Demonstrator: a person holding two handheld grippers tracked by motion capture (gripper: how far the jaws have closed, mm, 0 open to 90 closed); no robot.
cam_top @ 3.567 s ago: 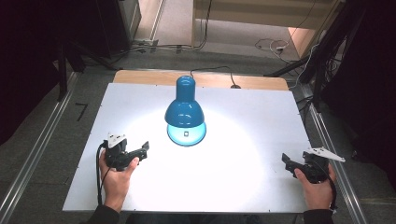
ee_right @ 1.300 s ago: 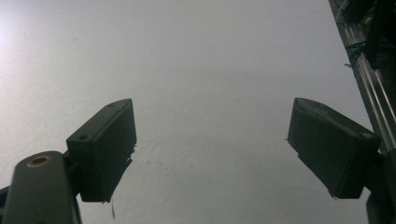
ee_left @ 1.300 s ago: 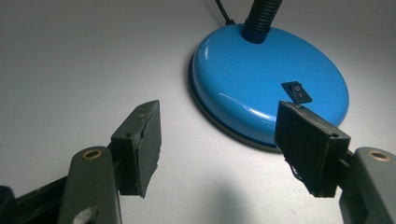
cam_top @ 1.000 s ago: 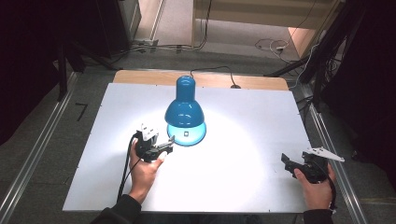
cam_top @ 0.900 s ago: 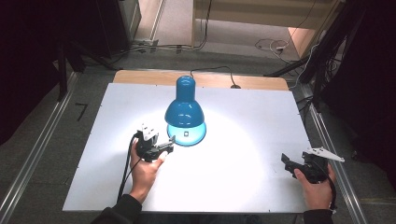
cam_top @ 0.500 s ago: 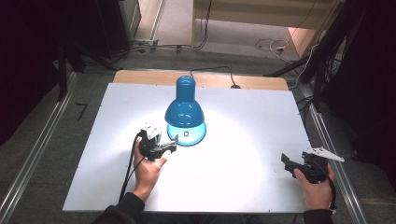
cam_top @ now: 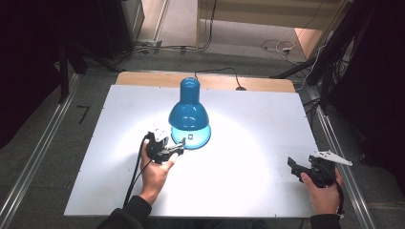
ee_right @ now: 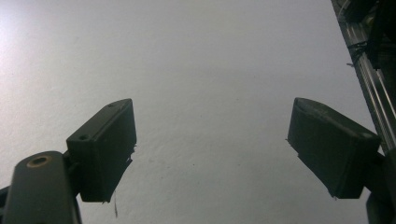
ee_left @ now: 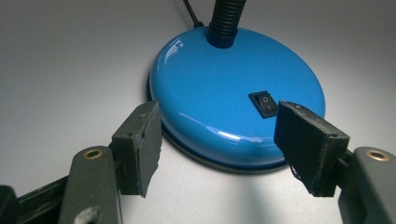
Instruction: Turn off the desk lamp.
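Note:
A blue desk lamp stands lit at the middle of the white table (cam_top: 248, 191), its shade (cam_top: 188, 110) bent down over its round base (cam_top: 197, 137). My left gripper (cam_top: 175, 148) sits just left of the base's front, open. In the left gripper view its jaws (ee_left: 218, 116) stand wide before the glossy base (ee_left: 219, 88), with the black rocker switch (ee_left: 265, 103) close to the right pad and nothing pressed between them. My right gripper (cam_top: 292, 165) rests at the table's right front, open (ee_right: 210, 123) over bare table.
The lamp's black cable (cam_top: 217, 71) runs off the back over a wooden strip (cam_top: 267, 83). Metal rails (cam_top: 33, 157) flank the table on both sides. A bright pool of light lies on the table around the base.
My left hand has come from the table's left side up to the lamp base, edging slightly closer in the last second. The right hand has kept still.

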